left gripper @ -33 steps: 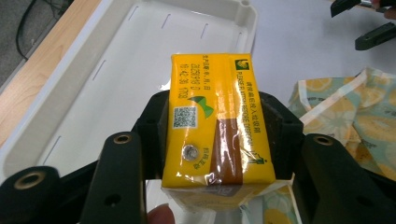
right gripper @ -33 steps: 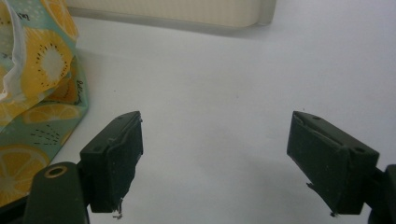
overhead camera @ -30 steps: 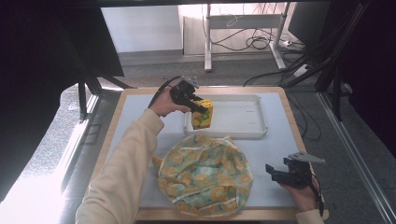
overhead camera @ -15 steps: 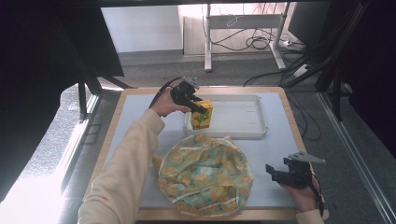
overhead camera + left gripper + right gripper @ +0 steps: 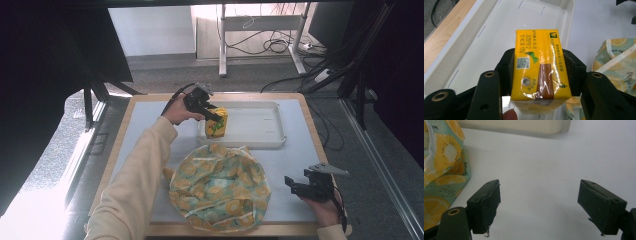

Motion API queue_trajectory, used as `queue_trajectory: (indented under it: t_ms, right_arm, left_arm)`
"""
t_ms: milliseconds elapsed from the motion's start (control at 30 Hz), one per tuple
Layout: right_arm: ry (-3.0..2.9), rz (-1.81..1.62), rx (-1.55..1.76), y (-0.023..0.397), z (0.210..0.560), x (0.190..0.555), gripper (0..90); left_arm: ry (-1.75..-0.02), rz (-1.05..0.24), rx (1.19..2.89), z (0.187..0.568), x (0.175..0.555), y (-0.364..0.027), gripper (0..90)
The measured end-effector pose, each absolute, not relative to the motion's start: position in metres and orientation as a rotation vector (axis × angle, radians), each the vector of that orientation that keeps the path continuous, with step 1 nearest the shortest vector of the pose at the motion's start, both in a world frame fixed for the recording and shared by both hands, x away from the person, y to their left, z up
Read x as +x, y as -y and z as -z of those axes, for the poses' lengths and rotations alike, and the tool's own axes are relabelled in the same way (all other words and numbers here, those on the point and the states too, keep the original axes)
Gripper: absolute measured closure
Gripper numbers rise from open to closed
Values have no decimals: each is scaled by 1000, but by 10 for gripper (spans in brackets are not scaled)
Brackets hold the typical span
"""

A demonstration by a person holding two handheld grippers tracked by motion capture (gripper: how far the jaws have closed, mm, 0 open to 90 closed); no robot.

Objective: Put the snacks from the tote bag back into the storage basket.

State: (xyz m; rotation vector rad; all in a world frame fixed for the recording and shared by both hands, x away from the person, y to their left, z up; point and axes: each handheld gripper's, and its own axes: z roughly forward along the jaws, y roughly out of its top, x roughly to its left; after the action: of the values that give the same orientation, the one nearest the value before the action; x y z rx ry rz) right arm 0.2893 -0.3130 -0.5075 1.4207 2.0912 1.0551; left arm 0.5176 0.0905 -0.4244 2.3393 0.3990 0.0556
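L gripper (image 5: 212,114) clamped on yellow juice carton (image 5: 217,123), which stands upright, long axis vertical, at left end of white tray (image 5: 260,141). Top w/ foil straw hole faces the gripper cam. R gripper (image 5: 295,186) spread wide, nothing in it, near fruit-print bag (image 5: 220,187).

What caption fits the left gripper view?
Left gripper clamps a yellow carton over the white tray.

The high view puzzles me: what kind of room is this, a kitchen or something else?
Probably a lab or workshop bench, not a kitchen. A wooden-edged table with a grey mat stands on a bare floor, loose cables trail around a metal stand behind it, and a dark monitor sits at the back right.
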Motion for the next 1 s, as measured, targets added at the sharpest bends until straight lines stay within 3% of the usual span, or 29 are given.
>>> queue_trajectory:
  t_ms: [700, 1000]
  right_arm:
    - [-2087, -1053, 1425, 313, 508, 290, 186]
    - [-2091, -1049, 1415, 312, 508, 290, 186]
  left_arm:
    - [-360, -9, 2359, 445, 517, -95, 514]
    - [-351, -54, 2385, 444, 513, -96, 480]
